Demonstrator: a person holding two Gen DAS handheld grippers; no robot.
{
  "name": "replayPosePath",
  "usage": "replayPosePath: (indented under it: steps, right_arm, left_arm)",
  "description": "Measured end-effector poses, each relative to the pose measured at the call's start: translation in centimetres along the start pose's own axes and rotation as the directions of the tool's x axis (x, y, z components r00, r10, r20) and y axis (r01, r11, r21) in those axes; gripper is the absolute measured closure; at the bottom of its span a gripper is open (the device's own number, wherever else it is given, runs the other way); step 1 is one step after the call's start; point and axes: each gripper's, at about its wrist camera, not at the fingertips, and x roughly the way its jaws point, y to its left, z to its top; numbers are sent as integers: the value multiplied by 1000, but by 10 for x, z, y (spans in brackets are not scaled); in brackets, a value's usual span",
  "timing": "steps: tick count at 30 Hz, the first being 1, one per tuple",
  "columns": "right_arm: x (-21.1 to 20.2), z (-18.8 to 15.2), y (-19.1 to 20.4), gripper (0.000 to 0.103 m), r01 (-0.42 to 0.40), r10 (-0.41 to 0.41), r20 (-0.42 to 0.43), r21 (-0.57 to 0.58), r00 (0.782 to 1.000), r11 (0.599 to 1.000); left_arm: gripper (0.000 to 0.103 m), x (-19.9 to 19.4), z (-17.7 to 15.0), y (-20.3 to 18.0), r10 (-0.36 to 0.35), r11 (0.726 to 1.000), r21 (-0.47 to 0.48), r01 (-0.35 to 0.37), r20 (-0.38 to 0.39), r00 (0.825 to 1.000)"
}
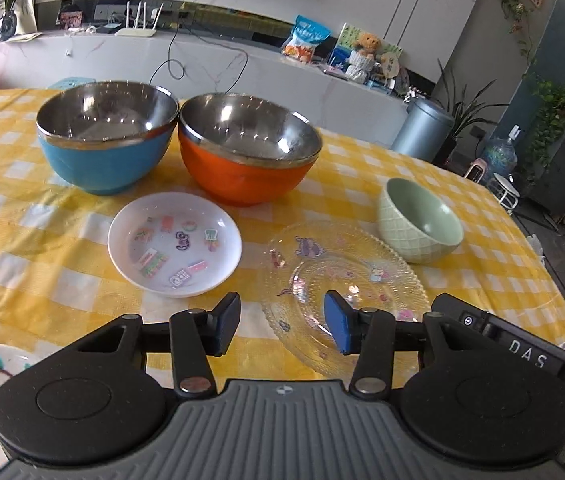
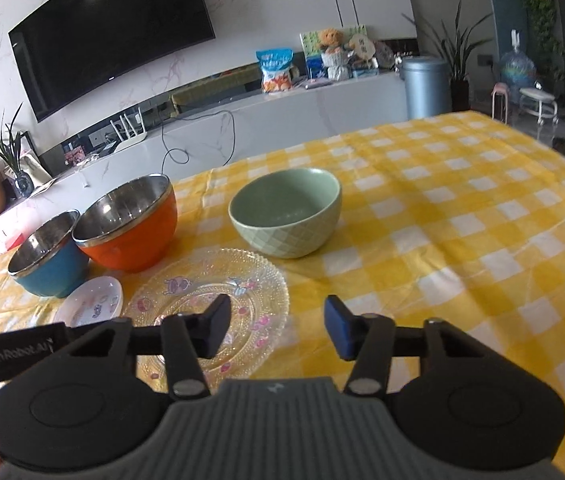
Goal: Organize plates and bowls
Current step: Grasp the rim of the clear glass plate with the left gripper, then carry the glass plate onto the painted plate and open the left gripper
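A yellow checked worktop [image 2: 462,216] in a living room with a big TV [image 2: 110,32] is holding three bowls and three plates, with the left claw [image 1: 282,322] and right claw [image 2: 276,326] both hanging half open and empty at 6 o'clock.

Blue bowl [image 1: 104,144], orange bowl [image 1: 242,160], pale green bowl [image 1: 418,224]; yellow-white checked tablecloth [image 2: 442,208]; cartoon-printed white plate [image 1: 174,244].

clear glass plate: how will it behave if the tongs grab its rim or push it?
The glass plate looks rigid and probably brittle, so go gently. Its beaded rim may give the pads some bite, though glass is likely slick. Lying flat and low on the tablecloth, it should slide rather than tip, perhaps bunching the cloth.
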Motion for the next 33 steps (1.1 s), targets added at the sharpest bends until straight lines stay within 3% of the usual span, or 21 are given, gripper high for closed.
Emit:
replayPosePath:
  steps: [7, 18, 21, 33]
  right_arm:
    - [30, 3, -11, 73, -49, 55, -59, 95, 997, 994]
    - [46, 2, -20, 87, -68, 82, -85, 158, 993, 985]
    - [46, 2, -21, 93, -58, 72, -83, 164, 994, 985]
    - [25, 2, -23, 94, -72, 92, -94, 195, 991, 978]
  left_arm:
    - [63, 18, 1, 7, -11, 1000, -18, 10, -22, 1000]
    - [84, 27, 4, 7, -8, 1000, 1, 8, -17, 1000]
    - [84, 28, 7, 7, -12, 1000, 0, 12, -20, 1000]
    - [85, 0, 4, 5, -17, 1000, 1, 17, -6, 1000]
